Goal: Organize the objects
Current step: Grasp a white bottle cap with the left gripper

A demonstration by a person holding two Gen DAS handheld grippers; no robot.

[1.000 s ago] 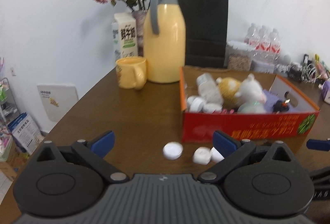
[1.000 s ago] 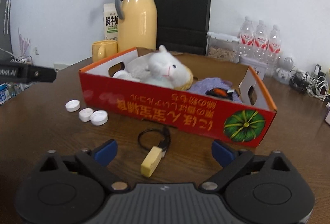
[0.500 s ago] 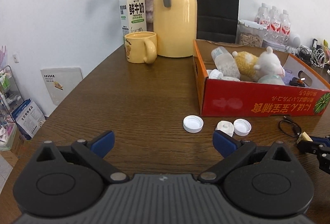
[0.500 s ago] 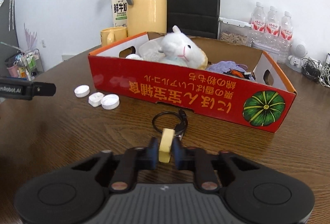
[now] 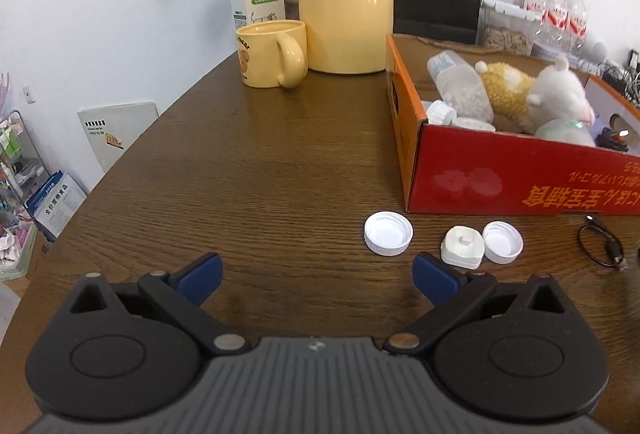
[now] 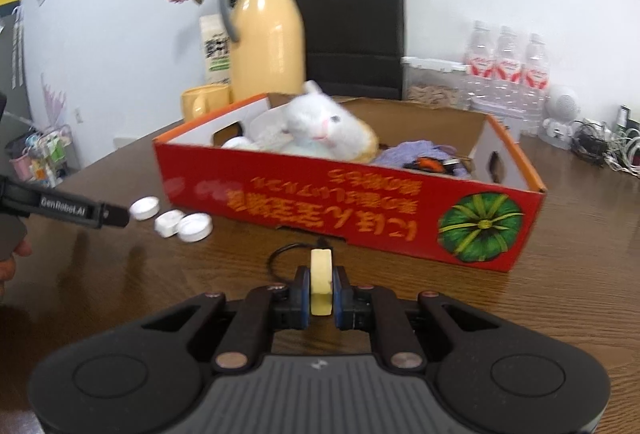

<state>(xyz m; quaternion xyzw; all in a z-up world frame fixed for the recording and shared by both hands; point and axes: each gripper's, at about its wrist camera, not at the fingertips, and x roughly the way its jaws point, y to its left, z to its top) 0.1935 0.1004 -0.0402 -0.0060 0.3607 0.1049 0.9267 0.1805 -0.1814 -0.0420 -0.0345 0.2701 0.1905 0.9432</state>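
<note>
At lower centre of the right wrist view, the right tool (image 6: 321,289) is clamped on a pale yellow block (image 6: 321,282), held above the wooden worktop (image 6: 560,294) in front of the red cardboard box (image 6: 360,202). The left tool (image 5: 316,274) gapes wide and holds nothing, its tips short of three white caps (image 5: 388,238) lying just before the box (image 5: 520,174), right of centre.

Bright, even light; left view sharp, right view motion-blurred; fisheye bending and dark corners.
</note>
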